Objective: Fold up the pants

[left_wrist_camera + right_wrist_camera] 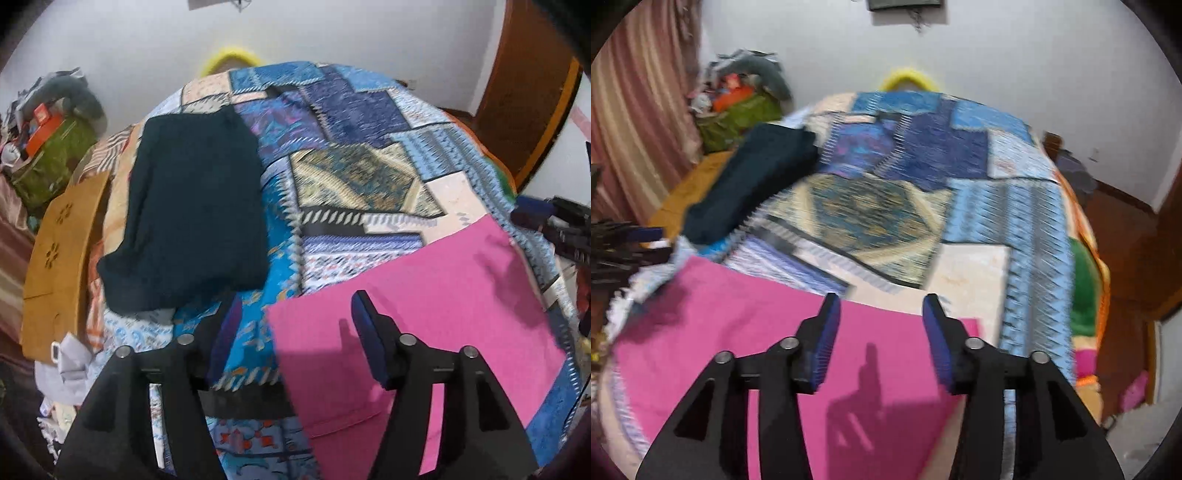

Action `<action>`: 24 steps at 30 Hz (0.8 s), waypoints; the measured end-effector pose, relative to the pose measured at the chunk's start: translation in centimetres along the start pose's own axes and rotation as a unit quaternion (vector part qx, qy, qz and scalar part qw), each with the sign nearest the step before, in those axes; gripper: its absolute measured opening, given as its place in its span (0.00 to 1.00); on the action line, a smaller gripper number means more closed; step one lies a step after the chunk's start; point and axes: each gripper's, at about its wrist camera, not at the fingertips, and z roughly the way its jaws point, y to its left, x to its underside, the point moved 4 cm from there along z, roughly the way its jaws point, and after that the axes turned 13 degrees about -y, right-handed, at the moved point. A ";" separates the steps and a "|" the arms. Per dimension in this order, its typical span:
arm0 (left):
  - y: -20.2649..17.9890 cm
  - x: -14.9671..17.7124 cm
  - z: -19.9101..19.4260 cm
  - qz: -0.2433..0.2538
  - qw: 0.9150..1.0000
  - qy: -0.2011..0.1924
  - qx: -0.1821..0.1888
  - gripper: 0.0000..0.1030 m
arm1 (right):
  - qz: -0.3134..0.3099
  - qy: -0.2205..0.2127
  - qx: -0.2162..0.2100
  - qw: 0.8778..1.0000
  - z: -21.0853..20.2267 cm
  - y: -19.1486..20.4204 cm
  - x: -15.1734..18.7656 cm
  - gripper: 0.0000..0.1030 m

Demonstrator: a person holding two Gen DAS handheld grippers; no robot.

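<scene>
Pink pants (pixel 424 306) lie flat on the patchwork bedspread (pixel 351 177) near its front edge; they also show in the right wrist view (pixel 746 332). My left gripper (pixel 295 306) is open and empty, held above the pants' left edge. My right gripper (pixel 881 306) is open and empty, held above the pants' far edge. A dark folded garment (pixel 188 218) lies at the bed's left side, apart from both grippers; it also shows in the right wrist view (pixel 753 181).
A yellow-brown board (pixel 55 266) leans beside the bed on the left. A green bag (pixel 51 162) with clutter stands in the far left corner. A wooden door (pixel 528 96) is at the right. Curtains (pixel 631 122) hang at the left.
</scene>
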 end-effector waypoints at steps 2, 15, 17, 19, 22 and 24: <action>-0.8 -0.5 0.3 -0.006 1.000 0.001 0.016 0.71 | 0.001 0.005 -0.025 1.000 0.2 1.7 -0.2 0.52; -2.7 3.4 6.6 0.017 0.992 0.117 0.051 0.77 | -0.014 0.145 -0.101 0.984 6.4 8.5 5.9 0.59; -3.0 4.0 5.9 0.045 0.992 0.106 0.052 0.78 | -0.024 0.141 -0.100 0.985 6.1 8.6 6.5 0.61; -3.4 4.5 5.0 0.075 0.991 0.100 0.044 0.78 | -0.026 0.145 -0.102 0.984 5.5 8.4 6.7 0.62; -3.7 5.2 3.4 0.108 0.990 0.082 0.028 0.79 | -0.024 0.149 -0.102 0.983 4.5 8.0 7.3 0.64; -3.6 5.6 2.4 0.110 0.991 0.074 0.023 0.79 | -0.032 0.148 -0.096 0.984 3.5 7.9 7.8 0.65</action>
